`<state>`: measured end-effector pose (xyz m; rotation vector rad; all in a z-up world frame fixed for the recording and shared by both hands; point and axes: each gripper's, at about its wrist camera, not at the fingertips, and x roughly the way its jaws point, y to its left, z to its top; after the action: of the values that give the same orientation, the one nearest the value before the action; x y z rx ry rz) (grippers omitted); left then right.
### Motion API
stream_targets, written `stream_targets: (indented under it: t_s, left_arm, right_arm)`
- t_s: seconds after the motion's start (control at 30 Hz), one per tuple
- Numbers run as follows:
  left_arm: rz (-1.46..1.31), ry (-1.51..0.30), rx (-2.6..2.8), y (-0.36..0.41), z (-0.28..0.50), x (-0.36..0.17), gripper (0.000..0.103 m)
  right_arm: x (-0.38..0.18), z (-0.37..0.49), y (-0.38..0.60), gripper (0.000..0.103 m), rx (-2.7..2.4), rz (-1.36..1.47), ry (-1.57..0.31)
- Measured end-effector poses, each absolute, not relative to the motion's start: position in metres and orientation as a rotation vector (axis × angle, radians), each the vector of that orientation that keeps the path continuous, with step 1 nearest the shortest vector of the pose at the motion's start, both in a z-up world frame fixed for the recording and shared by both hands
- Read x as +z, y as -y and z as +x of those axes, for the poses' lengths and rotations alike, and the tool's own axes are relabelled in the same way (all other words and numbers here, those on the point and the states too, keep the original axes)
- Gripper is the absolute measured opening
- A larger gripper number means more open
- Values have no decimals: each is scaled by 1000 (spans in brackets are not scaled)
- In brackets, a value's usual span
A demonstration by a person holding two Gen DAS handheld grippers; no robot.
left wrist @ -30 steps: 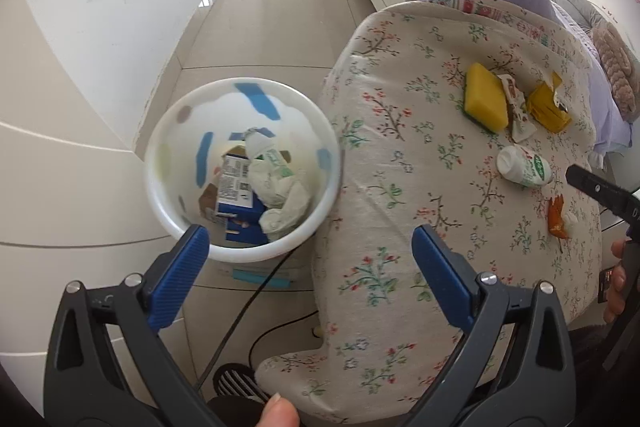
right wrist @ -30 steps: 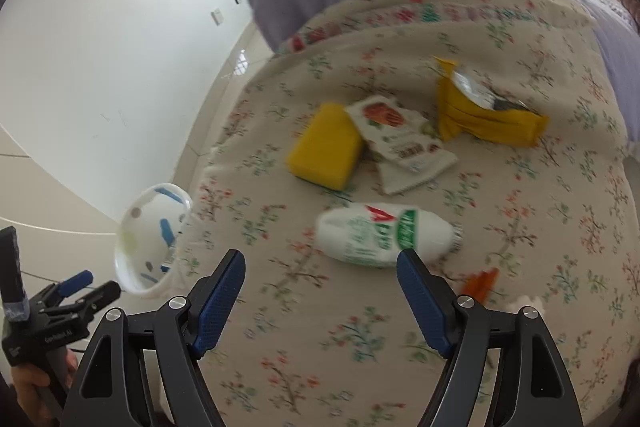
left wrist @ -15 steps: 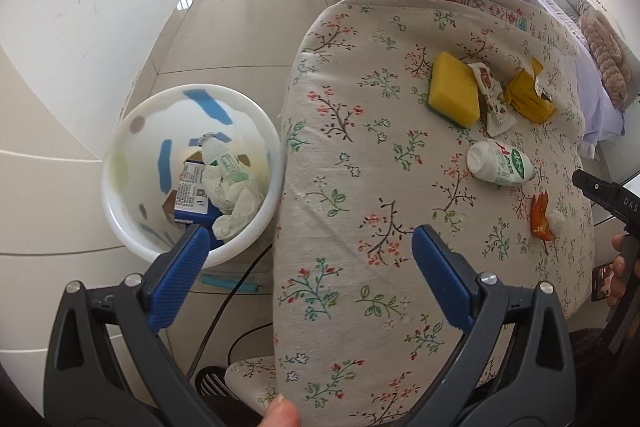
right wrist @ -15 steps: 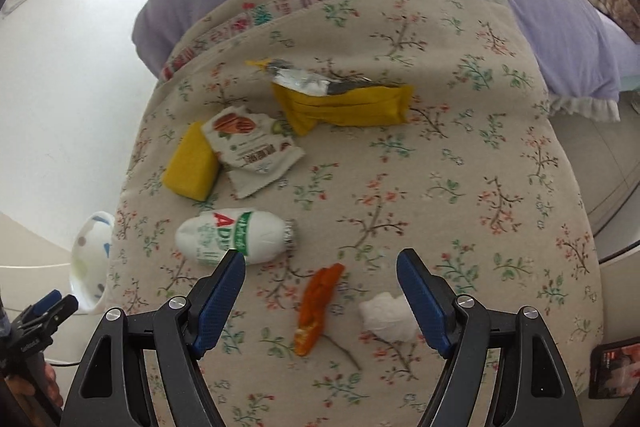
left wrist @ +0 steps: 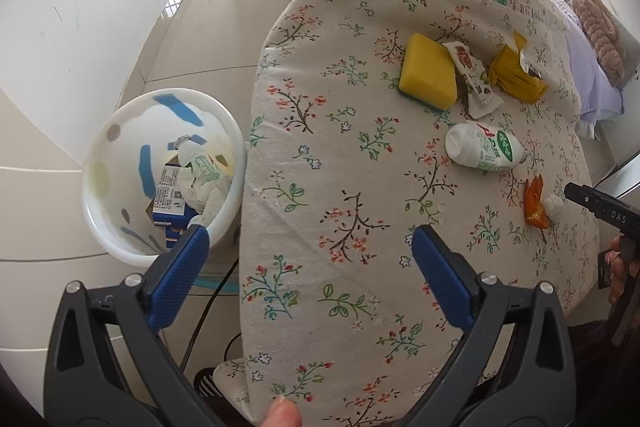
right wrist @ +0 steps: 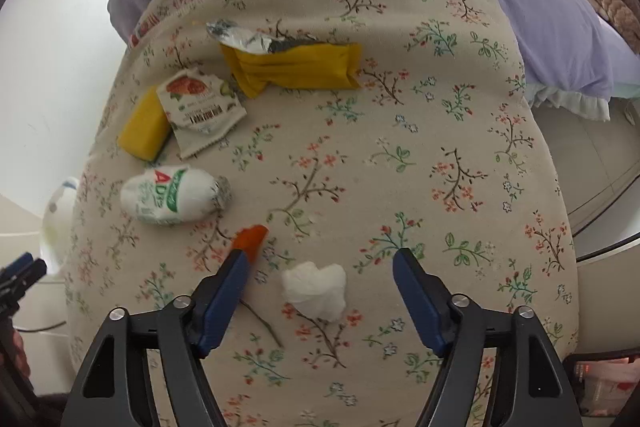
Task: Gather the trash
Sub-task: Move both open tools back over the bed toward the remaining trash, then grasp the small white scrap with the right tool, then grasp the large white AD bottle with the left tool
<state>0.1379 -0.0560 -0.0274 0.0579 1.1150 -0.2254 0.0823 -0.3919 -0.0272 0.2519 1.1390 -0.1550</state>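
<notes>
Trash lies on a floral-clothed table [left wrist: 340, 187]: a yellow sponge [left wrist: 428, 77], a torn white wrapper [right wrist: 200, 111], a yellow packet [right wrist: 296, 69], a white bottle [right wrist: 172, 195], an orange scrap [right wrist: 250, 237] and a crumpled white tissue [right wrist: 316, 289]. My right gripper [right wrist: 320, 263] is open, low over the table, with the tissue between its fingers and the orange scrap at its left fingertip. My left gripper [left wrist: 308, 243] is open and empty above the table's near left edge. A white bin [left wrist: 160, 171] with trash inside stands on the floor to the left.
A bed with purple bedding [right wrist: 560, 39] lies beyond the table on the right. A white wall [left wrist: 80, 7] runs left of the bin. A dark cable [left wrist: 208, 311] trails on the tiled floor under the table edge.
My right gripper has moved forward and down toward the tissue and orange scrap. My left gripper has shifted right, from over the bin toward the table.
</notes>
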Motion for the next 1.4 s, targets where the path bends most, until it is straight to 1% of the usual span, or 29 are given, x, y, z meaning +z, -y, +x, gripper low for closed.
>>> stream_targets:
  t_s: [0.17,0.23,0.27,0.33,0.37,0.5,0.8,1.03,1.17,1.3,1.4]
  left_arm:
    - [88,-1114,-223,65,138,-32,101]
    - [102,-1114,-221,70,139,-34,101]
    - [108,-1115,-221,73,139,-36,101]
    - [113,-1117,-222,78,139,-38,101]
    - [113,-1118,-225,81,140,-39,101]
    - [119,-1115,-240,94,141,-42,101]
    - [126,-1085,-285,130,153,-46,101]
    - [221,-954,-418,185,161,-34,101]
    - [257,-914,-482,212,168,-32,101]
    - [278,-924,-568,235,174,-41,97]
    - [374,-956,-623,253,169,-55,97]
  right_arm:
    - [-41,80,393,55,-134,216,-1187]
    - [-48,82,393,45,-127,204,-1208]
    - [-52,83,392,42,-118,201,-1218]
    - [-54,85,390,27,-89,199,-1216]
    - [-54,86,389,22,-76,195,-1213]
    - [-49,87,383,12,-65,151,-1196]
    - [-28,88,403,11,-101,202,-1122]
    - [-24,95,405,11,-100,233,-1112]
    - [-22,95,405,11,-92,233,-1105]
    - [-22,94,413,11,-103,250,-1102]
    - [-22,90,422,11,-114,265,-1103]
